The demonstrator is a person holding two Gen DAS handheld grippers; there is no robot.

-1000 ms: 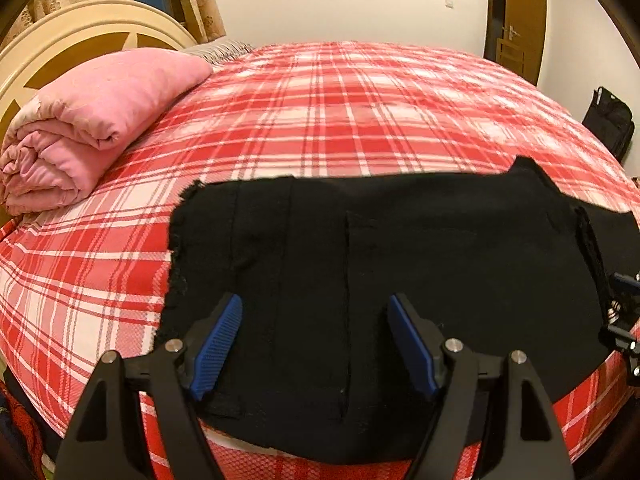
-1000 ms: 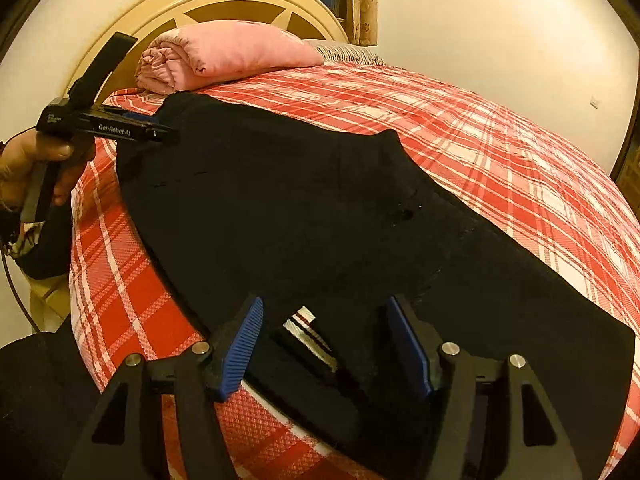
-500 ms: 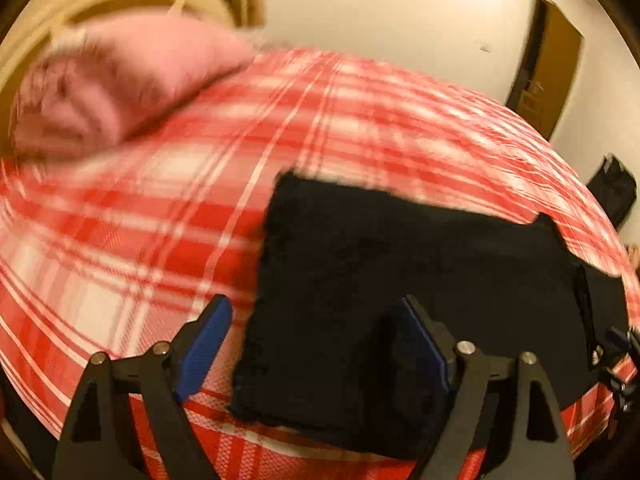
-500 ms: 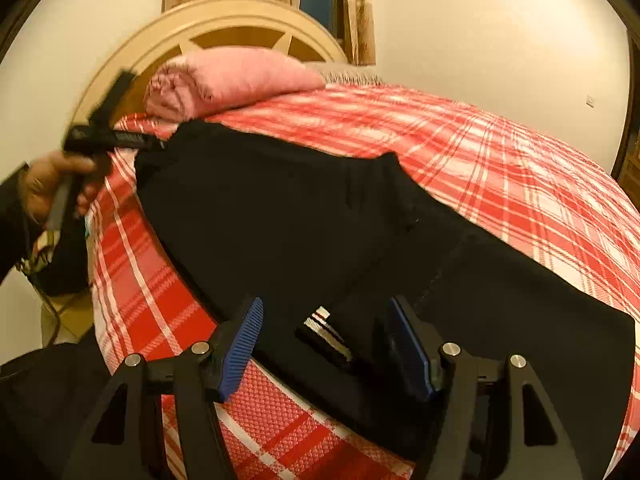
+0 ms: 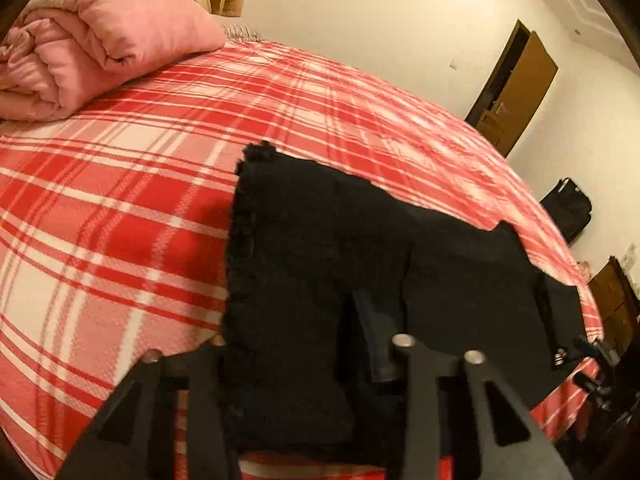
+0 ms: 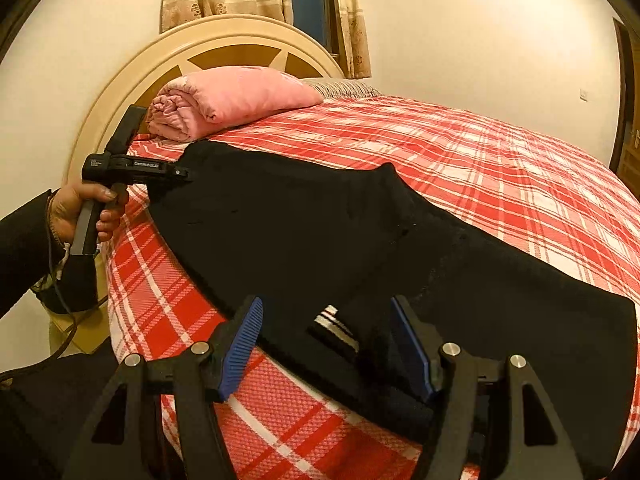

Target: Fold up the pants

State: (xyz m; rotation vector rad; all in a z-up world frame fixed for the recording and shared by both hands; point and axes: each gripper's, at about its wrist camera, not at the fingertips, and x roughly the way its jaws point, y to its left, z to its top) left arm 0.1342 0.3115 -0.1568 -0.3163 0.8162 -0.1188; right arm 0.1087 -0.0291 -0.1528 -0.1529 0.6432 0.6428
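Broadly, a bed (image 6: pixel 500 168) with a red and white plaid cover fills both views, and the black pants (image 6: pixel 320 232) lie flat along its near edge, one end toward the headboard (image 6: pixel 224 40) and the other running off to the right of the right wrist view. A rolled pink quilt (image 6: pixel 224 100) sits at the head of the bed, just beyond the end of the pants and seemingly not touching them.

The left gripper (image 6: pixel 182 172), held in the person's left hand (image 6: pixel 86 210), meets the headboard end of the pants at the bed's edge. In its own view the black cloth is bunched up between the fingers and covers them, so it appears to be pinching that end, though the pads themselves are hidden. The right gripper (image 6: pixel 328 344) hovers over the near edge of the pants with its blue pads (image 6: pixel 242 346) spread wide; a small striped label (image 6: pixel 334 322) on the cloth lies between them, and nothing is held.

By my reading, the step in hand is the lengthwise fold: one end is taken, the other end is not yet. The next move likely calls for the right gripper to close on the near hem, so both corners can rise together and carry over evenly without the cloth slipping off the bed.
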